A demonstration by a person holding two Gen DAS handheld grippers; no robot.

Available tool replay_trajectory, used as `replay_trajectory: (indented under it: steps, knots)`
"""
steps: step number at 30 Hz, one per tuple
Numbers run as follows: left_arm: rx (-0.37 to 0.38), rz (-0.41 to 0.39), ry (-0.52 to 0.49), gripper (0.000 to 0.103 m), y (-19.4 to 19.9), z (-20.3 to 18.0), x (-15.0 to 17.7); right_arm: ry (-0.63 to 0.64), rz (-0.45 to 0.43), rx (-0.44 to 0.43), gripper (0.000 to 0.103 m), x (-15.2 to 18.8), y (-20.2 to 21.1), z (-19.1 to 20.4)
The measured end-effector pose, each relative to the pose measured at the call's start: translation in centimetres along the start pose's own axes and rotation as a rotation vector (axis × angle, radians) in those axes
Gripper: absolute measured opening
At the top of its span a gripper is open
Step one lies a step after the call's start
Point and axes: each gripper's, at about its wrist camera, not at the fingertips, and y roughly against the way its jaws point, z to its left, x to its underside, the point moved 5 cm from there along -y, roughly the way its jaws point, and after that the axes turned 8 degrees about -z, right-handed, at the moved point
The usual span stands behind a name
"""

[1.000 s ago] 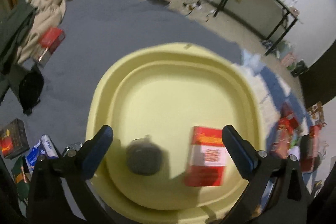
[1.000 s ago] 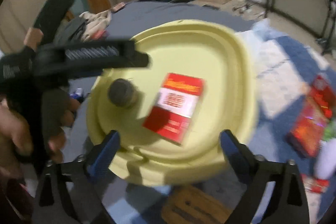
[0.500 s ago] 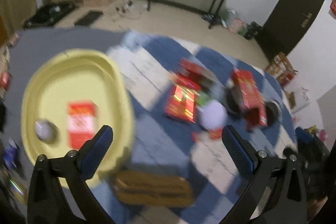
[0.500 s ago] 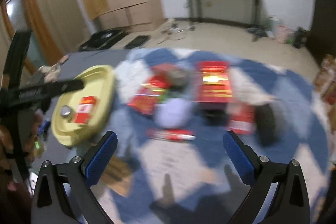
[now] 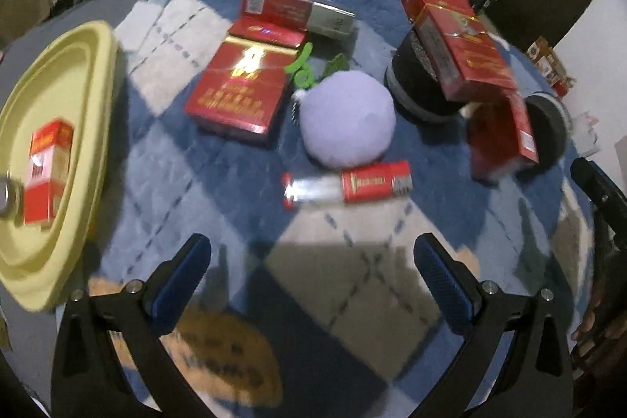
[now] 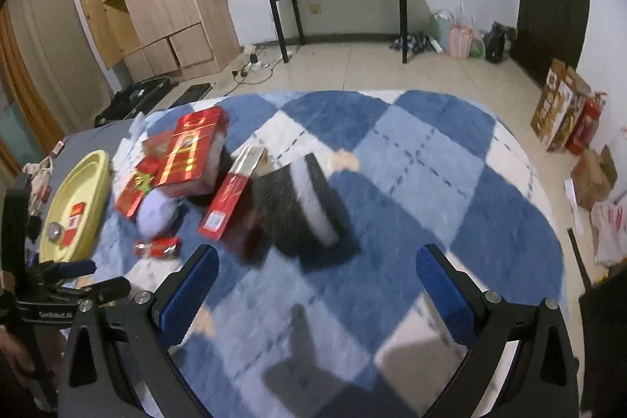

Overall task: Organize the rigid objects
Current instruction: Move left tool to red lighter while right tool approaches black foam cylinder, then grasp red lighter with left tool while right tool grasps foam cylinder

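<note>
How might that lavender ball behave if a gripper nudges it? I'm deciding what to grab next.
The lavender ball looks round and plush, so it would probably roll on the blue checked rug, squash under the fingers, and seems light.

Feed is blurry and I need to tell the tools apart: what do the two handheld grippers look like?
Both look alike. The left gripper and right gripper each have a black angular frame with silver bolts and two jaws faced with ribbed blue pads. From the right wrist view, the left gripper's black body carries small white lettering, too blurred to read. No sleeves or cables show.
</note>
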Motion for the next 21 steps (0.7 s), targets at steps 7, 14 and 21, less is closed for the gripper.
replay_trajectory:
  steps: [7,14,21]
  knots:
    - [0.014,0.004,0.033,0.103,-3.0,-1.6,-0.1,0.042,0.010,0.000,0.103,2.6,-5.7,0.5]
    - [-0.015,-0.031,0.066,0.103,-4.0,-1.2,-1.3,0.059,0.004,0.001,0.103,2.5,-8.2,0.3]
    - [-0.051,-0.079,0.086,0.082,-3.7,-2.2,-1.1,0.080,-0.010,0.000,0.083,2.2,-10.6,0.0]
